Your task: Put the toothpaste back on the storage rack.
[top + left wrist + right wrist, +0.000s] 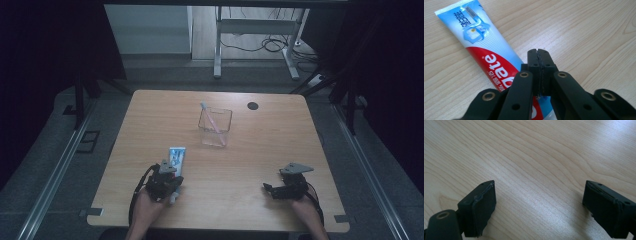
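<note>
Toothpaste tube (489, 58) lengthwise, crimp end away

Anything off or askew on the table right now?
Nothing spilled or damaged. One odd bit: the left gripper has its jaws shut with nothing between them; the toothpaste tube lies flat beside and partly under it. The clear cup stands upright with a toothbrush leaning inside. The right gripper is open over bare table.

High overhead view, two close tool views
</note>
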Demonstrator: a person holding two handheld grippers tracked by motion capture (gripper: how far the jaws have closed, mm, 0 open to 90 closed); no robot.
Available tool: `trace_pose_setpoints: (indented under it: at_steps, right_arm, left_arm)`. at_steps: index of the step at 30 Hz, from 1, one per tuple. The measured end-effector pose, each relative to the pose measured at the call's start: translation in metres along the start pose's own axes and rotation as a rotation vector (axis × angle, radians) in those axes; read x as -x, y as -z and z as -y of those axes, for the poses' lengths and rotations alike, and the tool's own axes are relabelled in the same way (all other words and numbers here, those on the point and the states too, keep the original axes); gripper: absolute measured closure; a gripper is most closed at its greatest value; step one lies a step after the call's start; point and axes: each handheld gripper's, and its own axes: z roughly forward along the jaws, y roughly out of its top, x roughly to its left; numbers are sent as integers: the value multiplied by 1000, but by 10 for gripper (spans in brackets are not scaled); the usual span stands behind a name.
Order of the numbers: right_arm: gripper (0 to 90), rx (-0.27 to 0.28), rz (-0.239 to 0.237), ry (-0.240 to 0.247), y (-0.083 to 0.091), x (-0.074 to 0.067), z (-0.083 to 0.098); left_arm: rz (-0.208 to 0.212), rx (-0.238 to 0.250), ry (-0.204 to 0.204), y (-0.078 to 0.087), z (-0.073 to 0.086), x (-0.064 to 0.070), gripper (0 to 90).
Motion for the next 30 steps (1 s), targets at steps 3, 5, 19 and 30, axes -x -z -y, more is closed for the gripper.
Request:
trace_pose_setpoints:
  at_steps: [3,5,19,30]
  right_arm:
    - [114,0,0,0,0,0,0]
    - [114,0,0,0,0,0,0]
    - [114,0,0,0,0,0,0]
    - [114,0,0,0,0,0,0]
  left_arm:
    - [-14,-13,-13,0,-1,2,880]
    - [-6,-20,-10,0,0,1,880]
    - [-31,-55,3,7,8,-16,864]
    - [-21,-63,5,7,13,-30,856]
